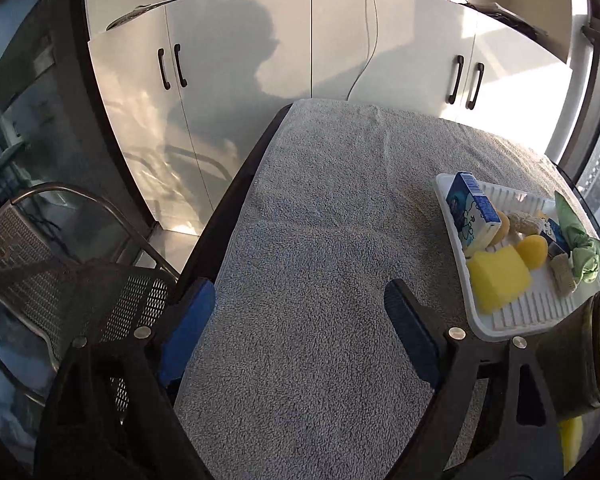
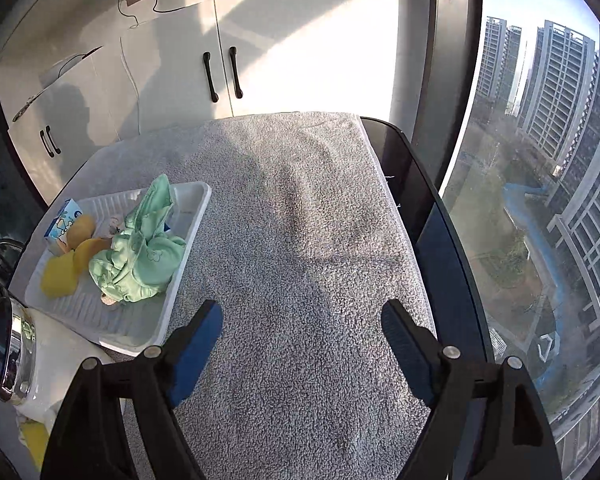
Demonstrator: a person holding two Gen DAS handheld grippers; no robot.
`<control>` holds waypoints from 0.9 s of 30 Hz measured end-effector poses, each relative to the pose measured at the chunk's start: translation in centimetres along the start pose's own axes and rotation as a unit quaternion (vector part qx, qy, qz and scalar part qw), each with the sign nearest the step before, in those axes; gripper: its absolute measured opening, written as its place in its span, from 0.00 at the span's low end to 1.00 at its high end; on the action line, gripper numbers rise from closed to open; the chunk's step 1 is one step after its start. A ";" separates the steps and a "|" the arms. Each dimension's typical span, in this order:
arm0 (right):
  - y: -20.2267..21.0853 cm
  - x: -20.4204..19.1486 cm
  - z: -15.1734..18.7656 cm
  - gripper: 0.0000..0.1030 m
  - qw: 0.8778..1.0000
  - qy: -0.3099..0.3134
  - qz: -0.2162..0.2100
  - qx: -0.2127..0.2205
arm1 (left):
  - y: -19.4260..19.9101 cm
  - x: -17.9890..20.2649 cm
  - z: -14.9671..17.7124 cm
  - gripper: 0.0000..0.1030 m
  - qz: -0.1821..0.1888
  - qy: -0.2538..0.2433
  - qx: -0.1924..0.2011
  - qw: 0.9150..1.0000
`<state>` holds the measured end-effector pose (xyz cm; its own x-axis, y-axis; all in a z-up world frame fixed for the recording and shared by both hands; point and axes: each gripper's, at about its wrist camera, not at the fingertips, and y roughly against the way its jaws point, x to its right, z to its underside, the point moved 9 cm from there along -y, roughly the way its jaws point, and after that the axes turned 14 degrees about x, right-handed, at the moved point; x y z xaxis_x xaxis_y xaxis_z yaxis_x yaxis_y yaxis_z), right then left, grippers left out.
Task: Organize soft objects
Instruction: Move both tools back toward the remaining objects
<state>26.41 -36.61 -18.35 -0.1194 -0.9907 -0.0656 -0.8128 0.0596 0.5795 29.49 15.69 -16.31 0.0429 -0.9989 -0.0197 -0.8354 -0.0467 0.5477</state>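
Green cloth (image 2: 140,258) lies bunched in the white tray (image 2: 188,232), lower left of the right wrist view; in the left wrist view the same tray (image 1: 512,320) sits at the right edge of the frame. Judged limp and light: it will drape and trail, so you should pinch a thick fold at the top of the bundle, not a loose corner.

Yellow sponge (image 1: 500,280), a block at the near end of the tray, looks compressible and springy; take it across its flat sides, and expect it to bulge if squeezed hard. Round yellow pieces (image 1: 533,251) beside it appear soft as well, and may roll off the ribs of the tray floor. Beige rolls (image 1: 563,278), near the cloth, look coarse and firm enough to hold mid-length. Blue carton (image 1: 474,210) leans at the far left corner of the tray; it is stiff card and, in my judgement, not among the soft things.

Left gripper (image 1: 300,328) is spread wide, holding nothing, over the grey towel (image 1: 320,208) covering the surface. Right gripper (image 2: 302,340) is likewise spread and unloaded, the tray to its left.

Risk noted: the cloth rests over other items and may drag them when lifted.
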 end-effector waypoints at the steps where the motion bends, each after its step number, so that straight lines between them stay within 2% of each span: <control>1: 0.4 0.5 0.7 0.82 1.000 -0.002 0.007 -0.003 | 0.6 -0.3 0.7 0.84 -0.002 -0.005 -0.002 1.000; 7: 3.1 1.9 5.2 0.83 1.000 0.000 0.018 -0.025 | 3.2 -1.3 4.6 0.84 -0.016 -0.038 -0.019 0.999; 14: 6.4 1.9 10.2 0.83 0.998 0.015 0.027 -0.046 | 5.9 -1.5 8.5 0.84 -0.005 -0.050 -0.045 0.998; 17: 8.0 1.4 11.6 0.83 0.998 0.019 0.028 -0.046 | 7.2 -1.7 10.4 0.84 -0.001 -0.049 -0.061 0.997; 21: 9.9 0.6 13.3 0.83 0.998 0.018 0.027 -0.052 | 9.1 -1.1 12.3 0.84 -0.007 -0.075 -0.063 0.995; 27: 12.3 -0.9 15.0 0.84 0.998 0.006 0.015 -0.059 | 11.9 1.5 14.5 0.84 0.019 -0.109 -0.075 0.991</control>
<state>7.96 -33.12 -23.40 -0.1347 -0.9902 -0.0377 -0.7367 0.0746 0.6721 11.70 13.59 -21.95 -0.1196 -0.9784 -0.1685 -0.7431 -0.0243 0.6688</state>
